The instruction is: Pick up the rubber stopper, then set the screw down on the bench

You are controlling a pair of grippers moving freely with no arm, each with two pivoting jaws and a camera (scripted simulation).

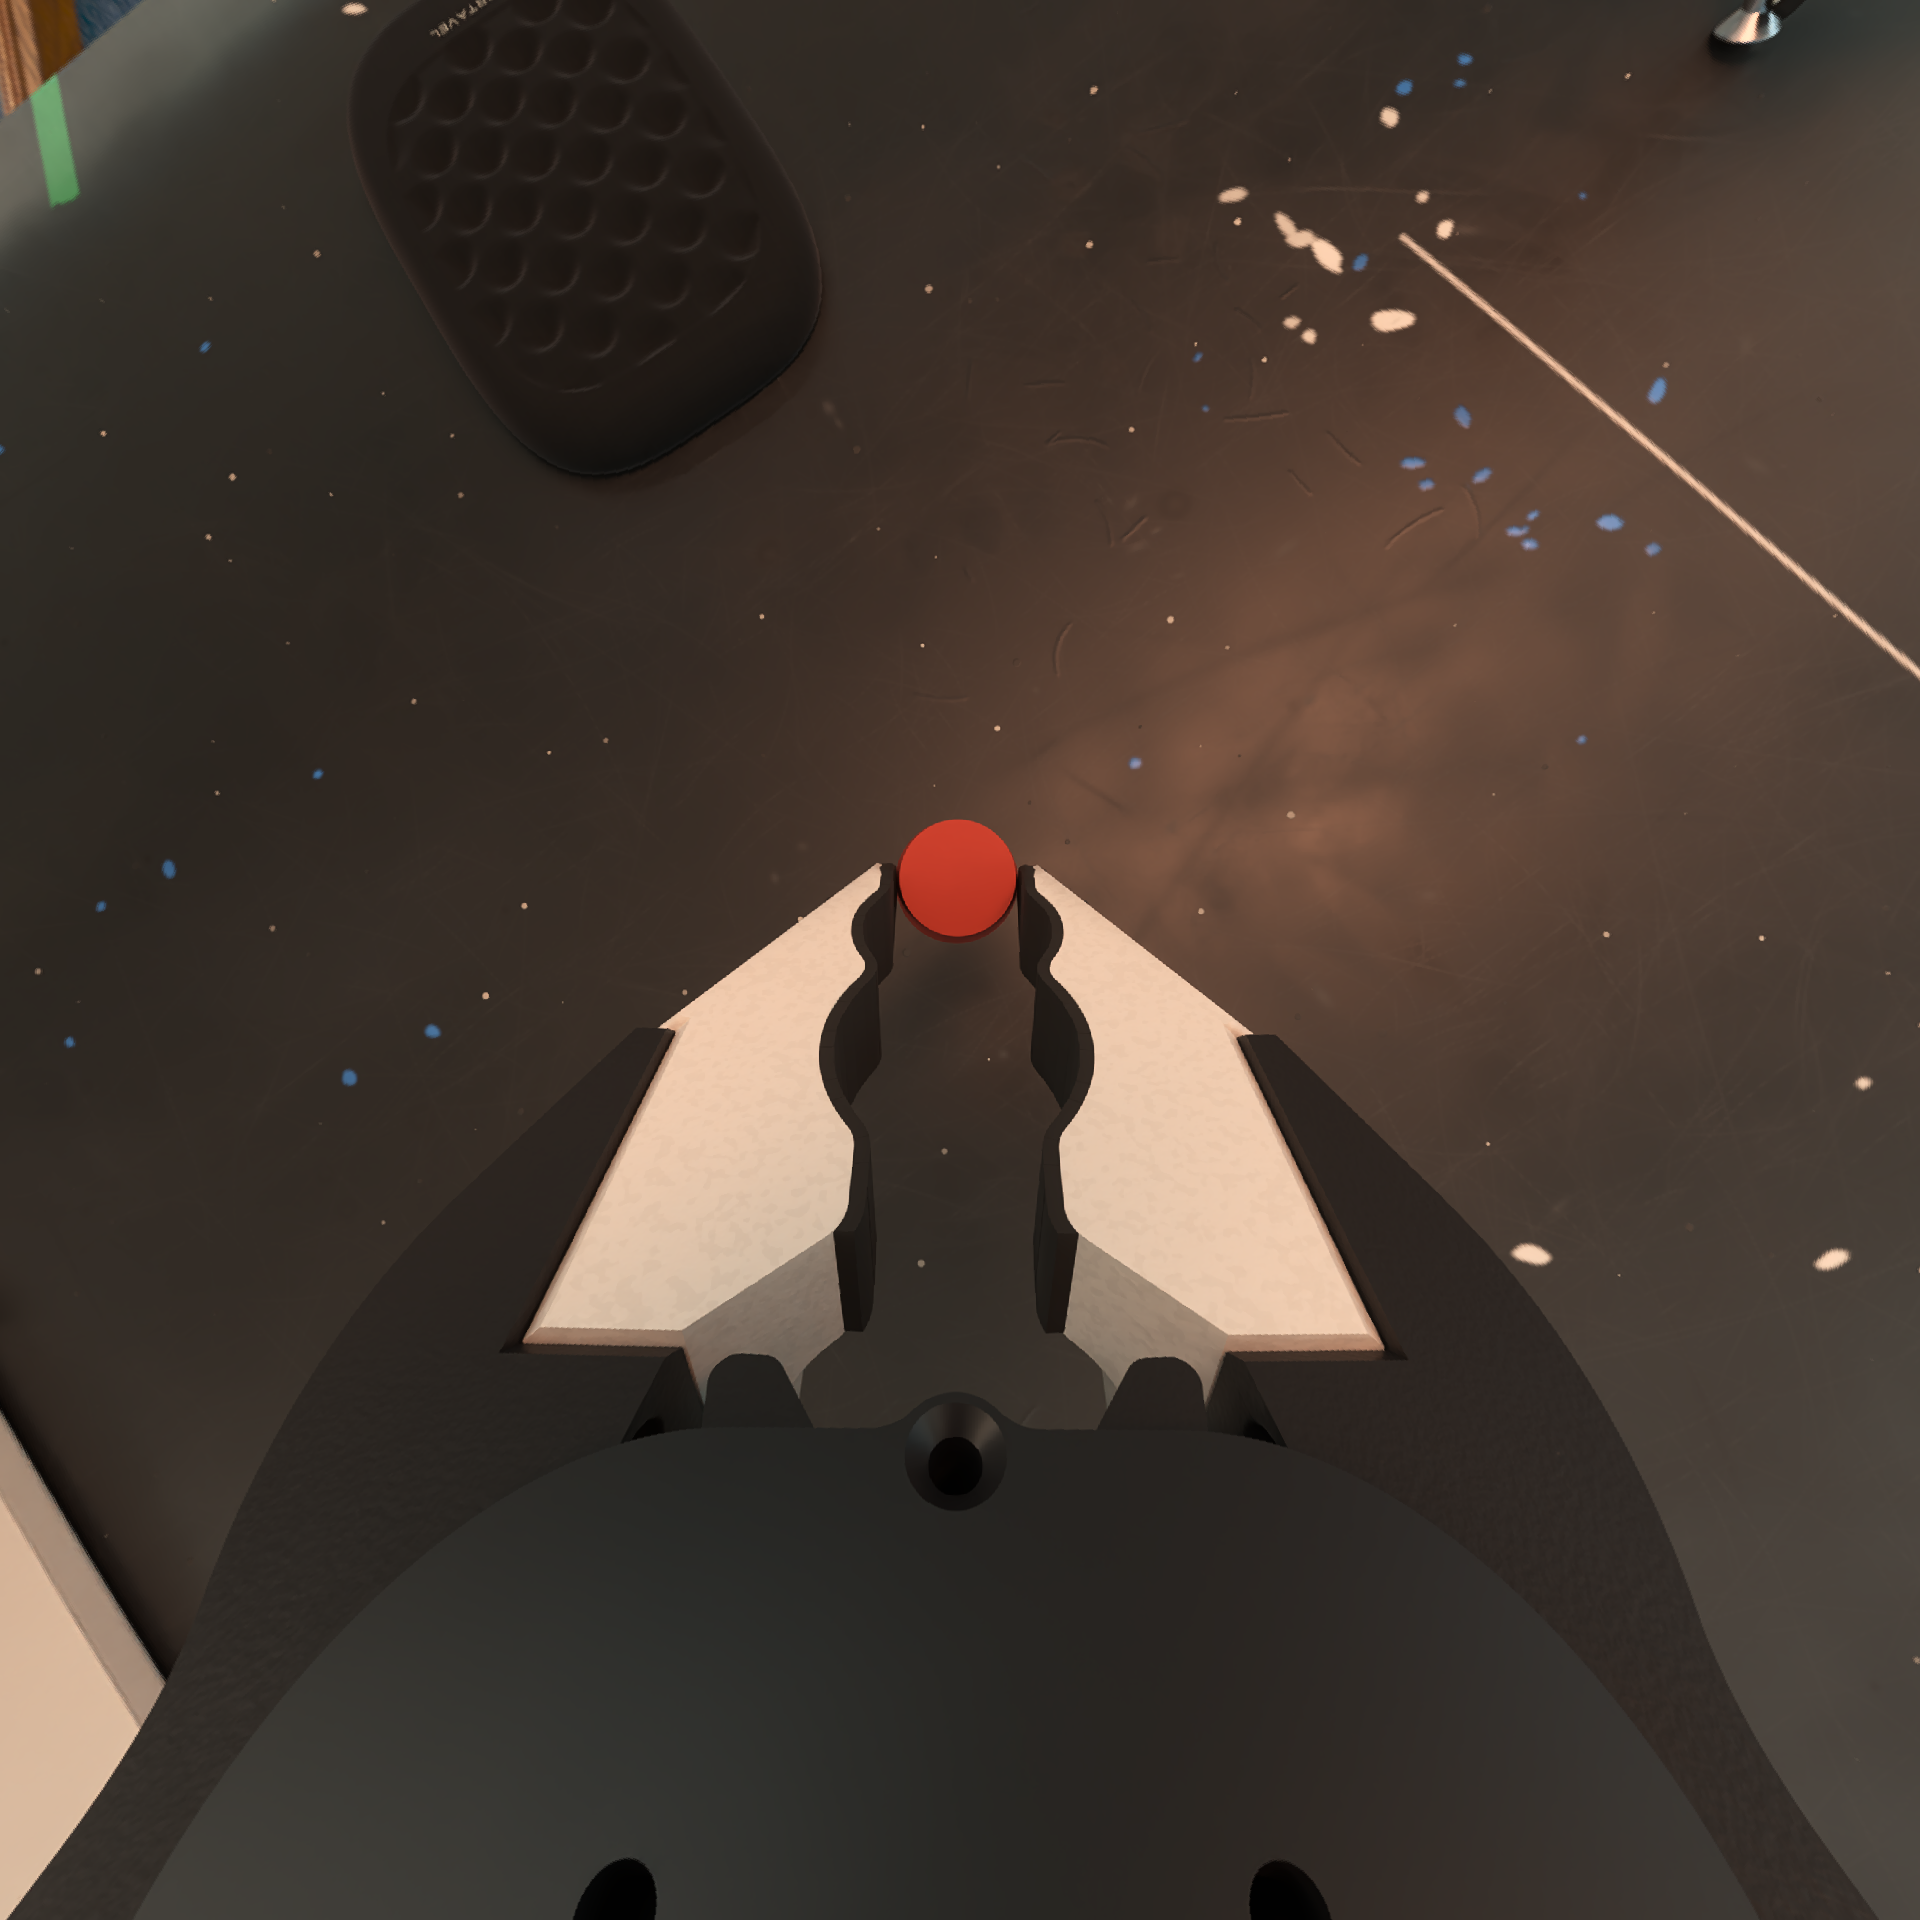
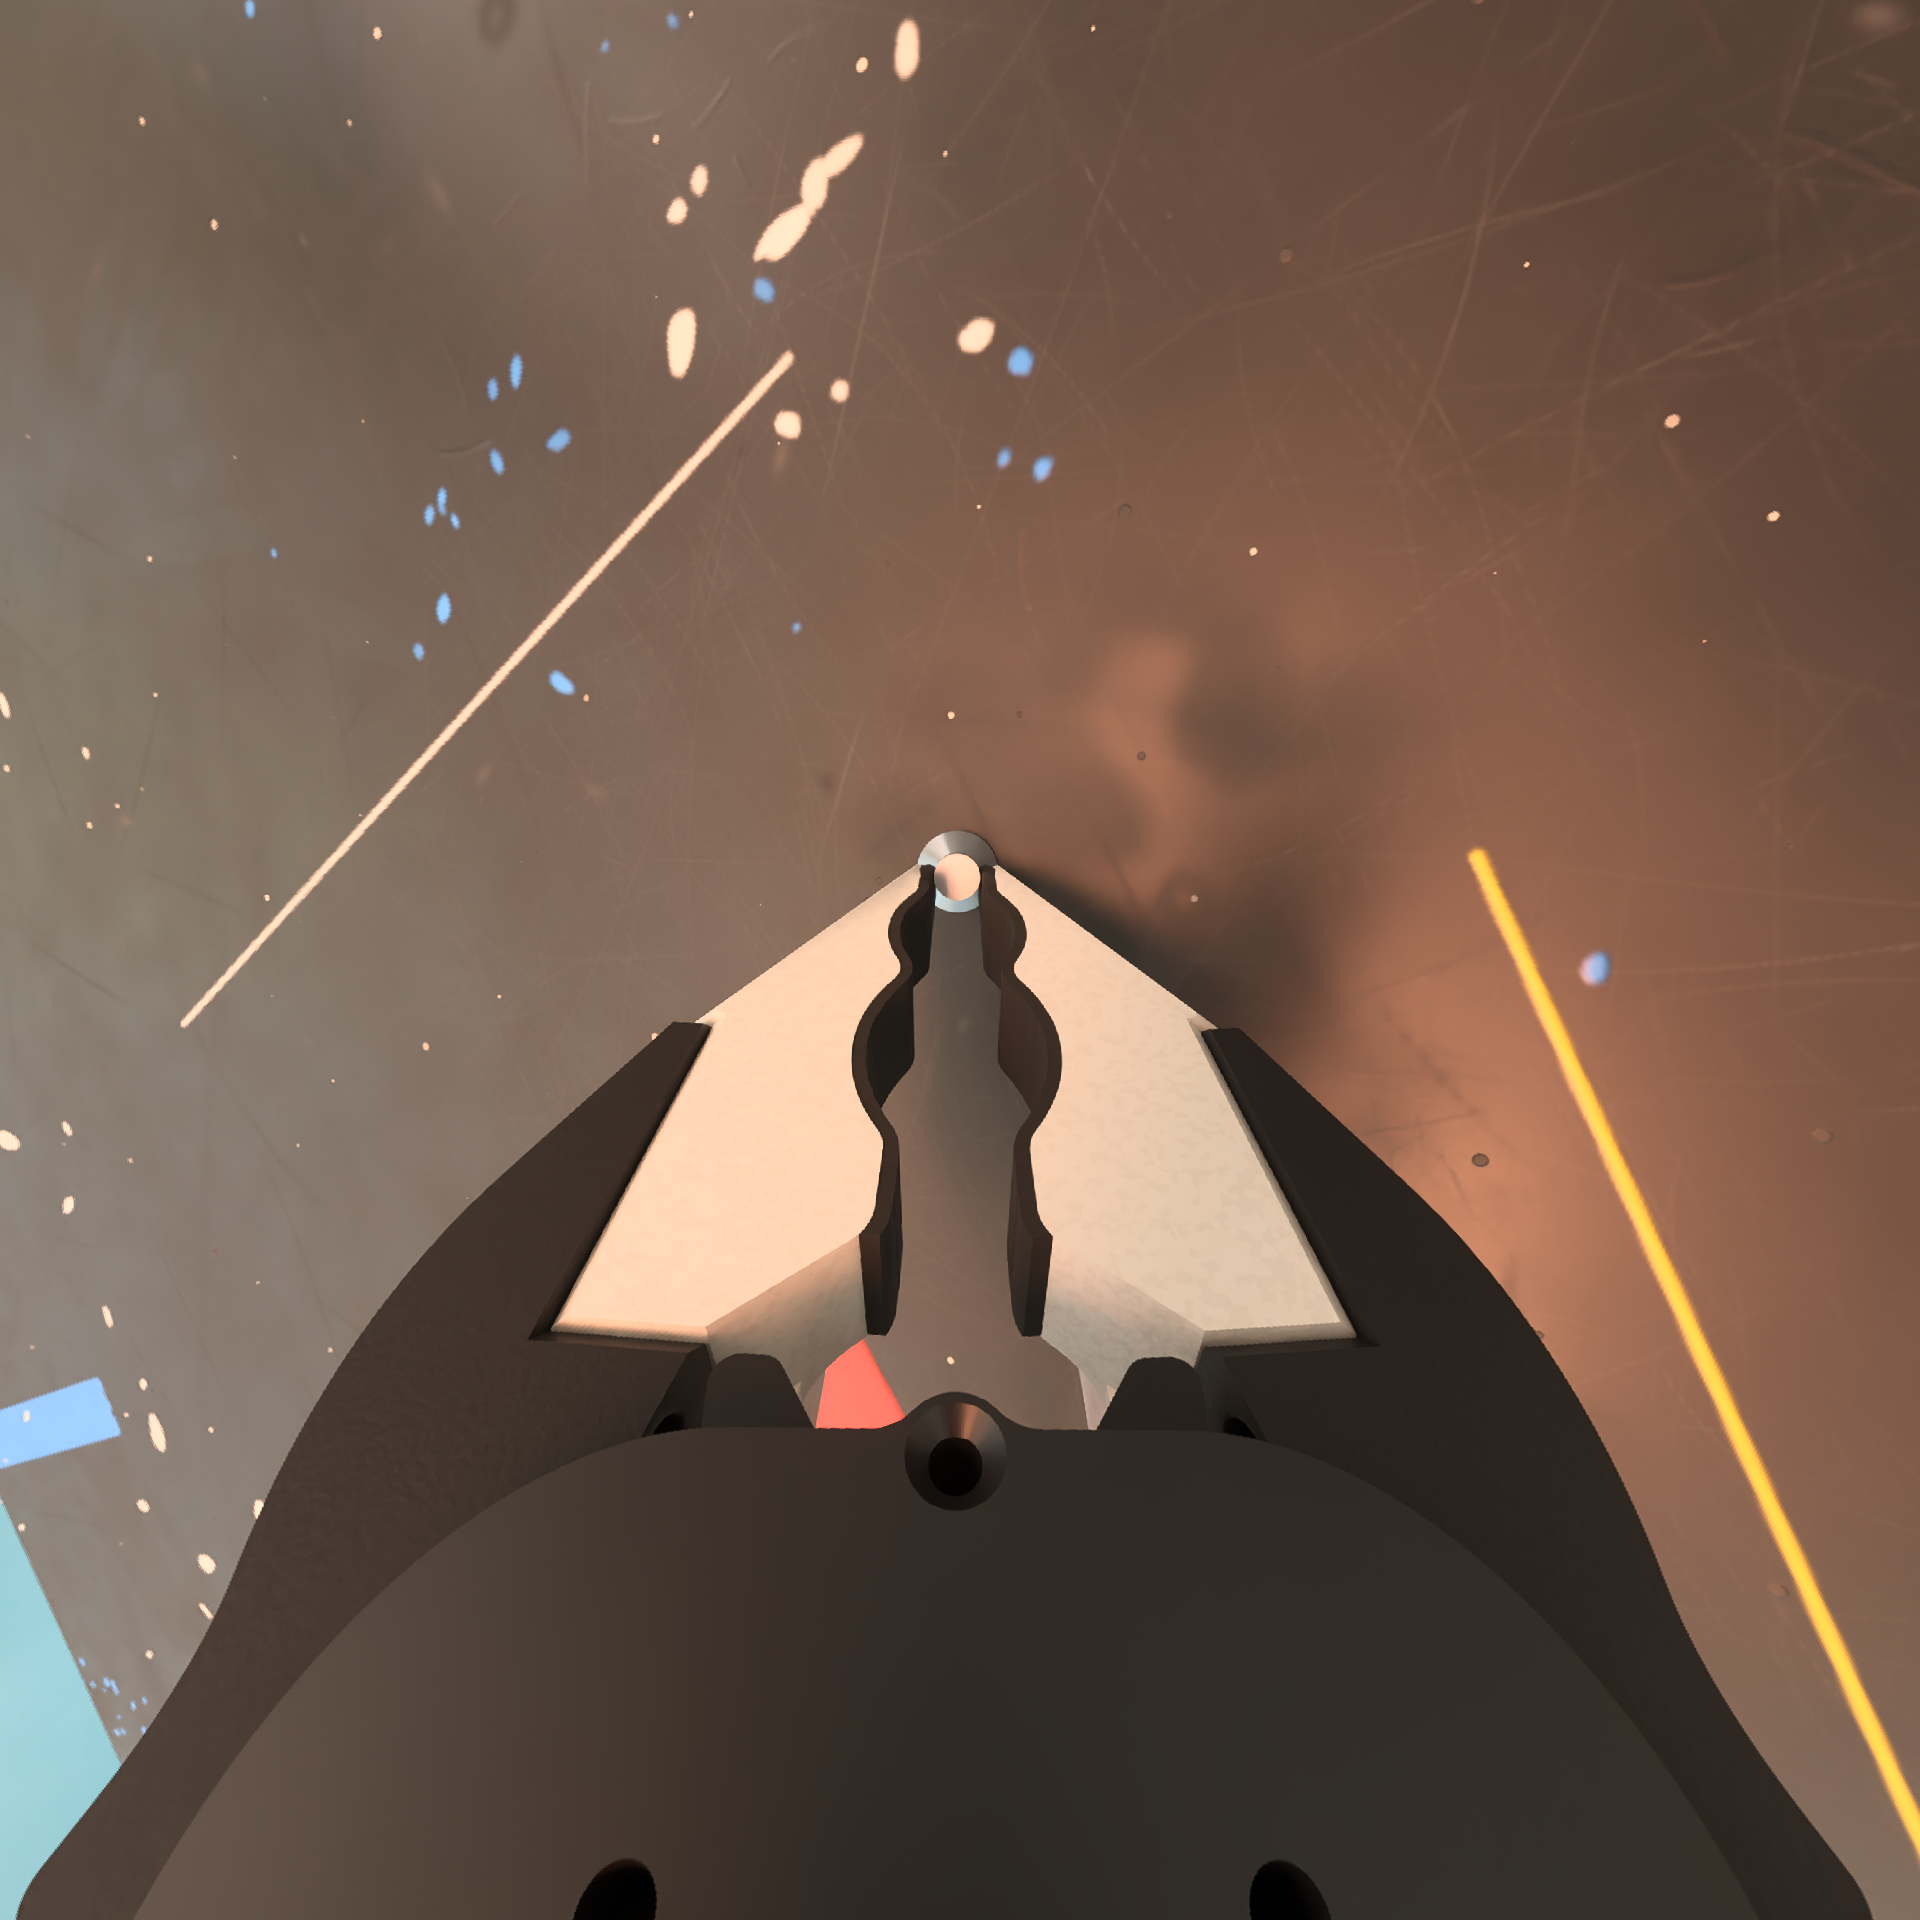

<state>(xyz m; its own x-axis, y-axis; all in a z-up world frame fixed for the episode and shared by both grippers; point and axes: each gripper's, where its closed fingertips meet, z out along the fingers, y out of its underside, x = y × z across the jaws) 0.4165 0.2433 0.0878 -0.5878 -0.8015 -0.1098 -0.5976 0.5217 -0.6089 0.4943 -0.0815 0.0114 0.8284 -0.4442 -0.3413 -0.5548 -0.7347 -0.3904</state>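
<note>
A: Left wrist view: the red rubber stopper [image 1: 957, 878] is sitting right at the tips of the left gripper [image 1: 957, 891], its round face turned toward the camera. Both dark fingertips [image 1: 883, 904] are touching its sides, so the fingers are clamping on it. Whether it is resting on the bench [image 1: 1351, 727] or hanging just above it, I cannot tell.

B: And beyond the stopper?

A: A dark, dimpled pad [image 1: 582, 229] is lying well apart at upper left, and a small shiny metal piece [image 1: 1756, 23] is showing at the top right edge. Pale and blue flecks are dotting the dark surface.

B: Right wrist view?

A: The screw [image 2: 957, 873] is sitting end-on between the very tips of the right gripper [image 2: 957, 883], whose fingers are pinching it. Behind it the scratched bench [image 2: 1351, 416] is filling the frame, crossed by a pale line [image 2: 488, 686] on the left and a yellow line [image 2: 1662, 1247] on the right. A bit of red [image 2: 854, 1387] is showing low between the fingers.
</note>
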